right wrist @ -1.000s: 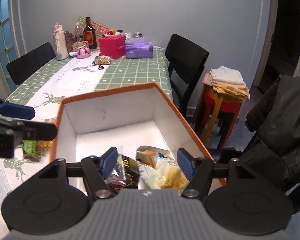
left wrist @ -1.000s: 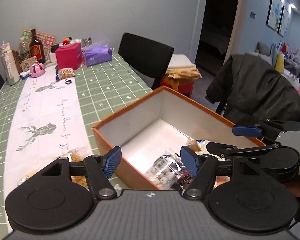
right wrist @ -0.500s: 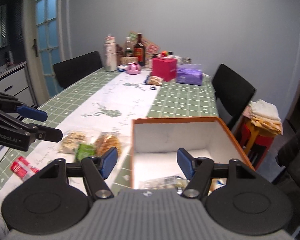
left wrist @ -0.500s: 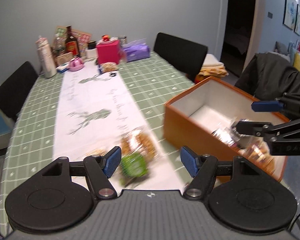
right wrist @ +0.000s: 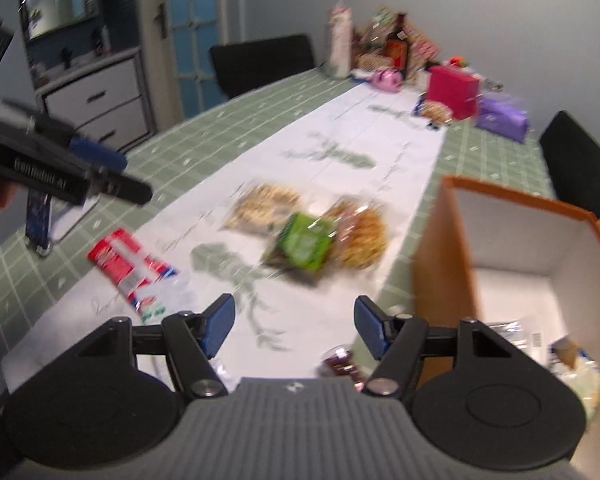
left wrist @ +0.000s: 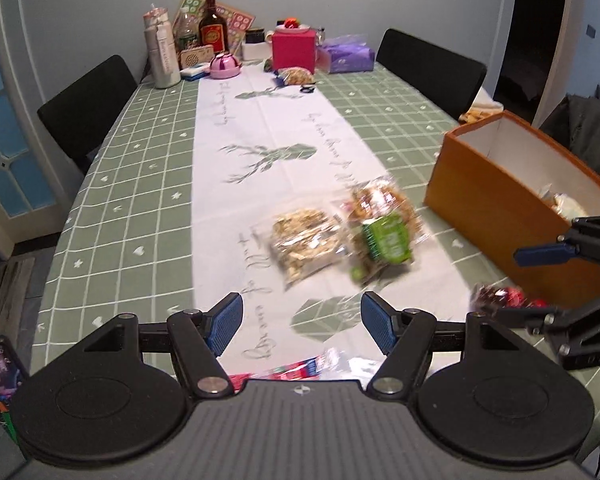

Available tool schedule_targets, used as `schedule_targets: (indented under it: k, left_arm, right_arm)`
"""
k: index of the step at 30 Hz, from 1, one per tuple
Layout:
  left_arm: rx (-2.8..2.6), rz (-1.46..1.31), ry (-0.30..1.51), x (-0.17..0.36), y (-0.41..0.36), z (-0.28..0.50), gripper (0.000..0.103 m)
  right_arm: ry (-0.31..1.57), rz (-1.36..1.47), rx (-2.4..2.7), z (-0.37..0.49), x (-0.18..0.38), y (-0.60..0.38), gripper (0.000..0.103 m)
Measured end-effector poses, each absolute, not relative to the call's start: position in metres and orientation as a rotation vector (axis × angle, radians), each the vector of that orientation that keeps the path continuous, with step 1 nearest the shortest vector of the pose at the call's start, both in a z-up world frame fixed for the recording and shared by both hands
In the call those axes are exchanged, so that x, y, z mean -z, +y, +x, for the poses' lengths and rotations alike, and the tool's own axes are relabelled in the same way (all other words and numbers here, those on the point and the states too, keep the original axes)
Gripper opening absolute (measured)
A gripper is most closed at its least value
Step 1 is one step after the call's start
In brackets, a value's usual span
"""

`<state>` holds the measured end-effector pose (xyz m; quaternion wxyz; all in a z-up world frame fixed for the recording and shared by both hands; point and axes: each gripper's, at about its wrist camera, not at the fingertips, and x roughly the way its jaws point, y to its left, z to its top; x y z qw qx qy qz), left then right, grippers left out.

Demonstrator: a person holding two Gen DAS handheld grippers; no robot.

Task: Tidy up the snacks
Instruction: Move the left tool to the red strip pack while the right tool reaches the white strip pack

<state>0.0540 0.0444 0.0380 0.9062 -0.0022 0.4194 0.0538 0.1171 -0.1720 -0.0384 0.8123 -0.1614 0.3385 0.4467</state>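
An orange box (left wrist: pixel 496 200) with a white inside stands at the table's right edge and holds several snack bags (right wrist: pixel 568 356). On the white runner lie a clear bag of pale snacks (left wrist: pixel 304 240), a bag with a green label (left wrist: pixel 384 236) and a red packet (right wrist: pixel 124 264). A dark red snack bag (left wrist: pixel 496 296) lies by the box's near corner. My left gripper (left wrist: pixel 302 326) is open and empty above the runner. My right gripper (right wrist: pixel 294 326) is open and empty, left of the box (right wrist: pixel 444 264).
Bottles, a pink box (left wrist: pixel 292 46), a purple tissue pack (left wrist: pixel 346 56) and a small snack bag (left wrist: pixel 296 76) crowd the table's far end. Black chairs (left wrist: pixel 86 108) stand on both sides. A phone on a stand (right wrist: pixel 38 216) sits at the left.
Both grippers have pulled back from over the box and swung left over the runner. The loose snack bags have come into view.
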Motion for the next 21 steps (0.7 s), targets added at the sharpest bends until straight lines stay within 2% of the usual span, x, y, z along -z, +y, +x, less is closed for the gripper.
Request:
schedule_targets:
  k: [10, 11, 13, 21]
  left_arm:
    - [-0.134, 0.056, 0.909, -0.019, 0.064, 0.040, 0.080]
    - [-0.131, 0.056, 0.913, -0.018, 0.065, 0.040, 0.080]
    - [-0.123, 0.056, 0.924, -0.014, 0.066, 0.040, 0.080]
    - [-0.083, 0.086, 0.950, -0.002, 0.063, 0.044, 0.080]
  right_arm:
    - [0.787, -0.483, -1.089, 0.091, 0.077, -0.106, 0.066]
    - [0.792, -0.484, -1.097, 0.091, 0.078, -0.103, 0.072]
    - [0.793, -0.493, -1.109, 0.088, 0.082, -0.095, 0.076]
    - [0.812, -0.518, -1.133, 0.086, 0.093, -0.089, 0.076]
